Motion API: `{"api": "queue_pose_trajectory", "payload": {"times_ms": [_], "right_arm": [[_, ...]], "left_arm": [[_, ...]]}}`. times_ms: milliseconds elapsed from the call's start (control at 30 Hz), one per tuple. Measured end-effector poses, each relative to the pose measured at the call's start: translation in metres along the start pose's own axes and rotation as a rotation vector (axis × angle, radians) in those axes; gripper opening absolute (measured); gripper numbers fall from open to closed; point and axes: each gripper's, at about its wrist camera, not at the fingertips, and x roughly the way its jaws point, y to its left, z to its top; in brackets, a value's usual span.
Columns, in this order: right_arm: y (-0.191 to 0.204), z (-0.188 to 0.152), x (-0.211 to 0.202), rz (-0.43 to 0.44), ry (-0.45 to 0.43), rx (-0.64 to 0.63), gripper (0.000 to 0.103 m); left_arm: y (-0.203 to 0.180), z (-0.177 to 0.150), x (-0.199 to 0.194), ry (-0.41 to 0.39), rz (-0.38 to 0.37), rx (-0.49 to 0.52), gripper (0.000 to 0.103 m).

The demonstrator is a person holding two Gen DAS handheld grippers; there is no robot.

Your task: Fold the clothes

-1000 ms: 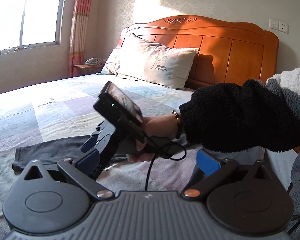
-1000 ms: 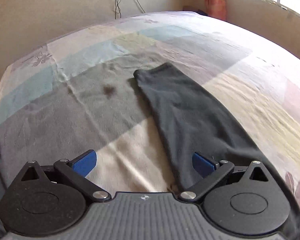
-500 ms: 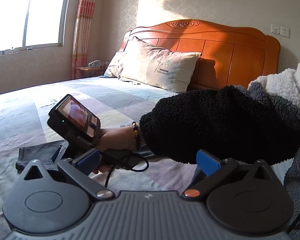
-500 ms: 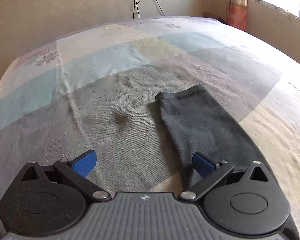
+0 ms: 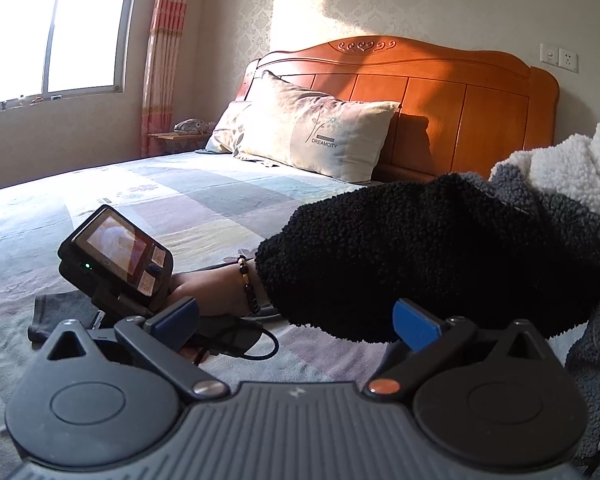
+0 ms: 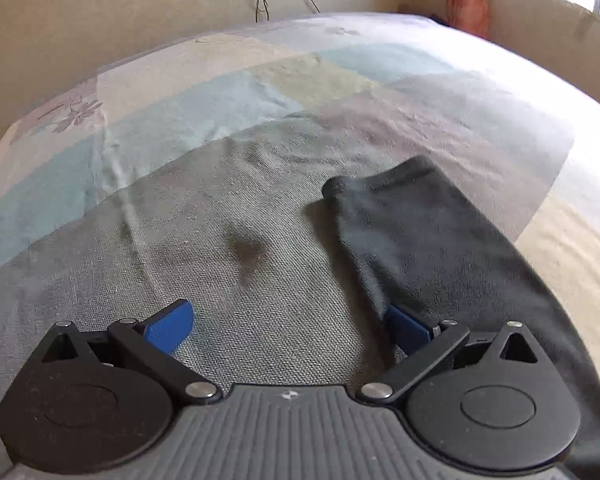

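Observation:
A dark grey garment (image 6: pixel 432 240) lies flat on the patchwork bedspread (image 6: pixel 260 120), its narrow end pointing away from me. My right gripper (image 6: pixel 288 326) is open and low over the bed at the garment's left edge; the right blue fingertip (image 6: pixel 406 326) is at that edge. In the left wrist view the garment's end (image 5: pixel 56 312) shows by the right gripper's body and screen (image 5: pixel 116 256), held by a hand in a black fleece sleeve (image 5: pixel 420 256). My left gripper (image 5: pixel 296 320) is open and empty, above the bed near that hand.
A wooden headboard (image 5: pixel 440 100) and a pillow (image 5: pixel 312 132) stand at the far end of the bed. A window (image 5: pixel 48 28) and a curtain (image 5: pixel 160 52) are at the left. A small dark stain (image 6: pixel 248 248) marks the bedspread beside the garment.
My right gripper has moved along the garment toward its narrow end and sunk closer to the bed. In the left wrist view it has shifted left. Both grippers stay open.

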Motion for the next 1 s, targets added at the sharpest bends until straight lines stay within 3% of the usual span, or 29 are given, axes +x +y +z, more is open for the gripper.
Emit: {"api": "queue_pose_trajectory", "payload": {"times_ms": [367,467,633,833,1000], "right_arm": [[-0.023,-0.044,-0.095,-0.091,0.062,-0.117,0.103],[-0.062,-0.064,-0.111,-0.126,0.074,0.017,0.103],[-0.114,-0.075,-0.107,-0.093,0.01,0.264,0.103],[-0.136,-0.066,-0.053,-0.06,0.047,0.367,0.103],[-0.142,-0.066,-0.058,-0.088,0.005,0.411,0.103]], "left_arm": [[-0.04,0.013,0.002,-0.018,-0.072,0.113,0.102],[-0.044,0.013,0.006,-0.005,-0.077,0.125,0.102],[-0.035,0.012,0.007,0.0,-0.076,0.099,0.102],[-0.021,0.011,0.007,-0.004,-0.056,0.055,0.102],[-0.022,0.011,0.009,-0.002,-0.061,0.053,0.102]]}}
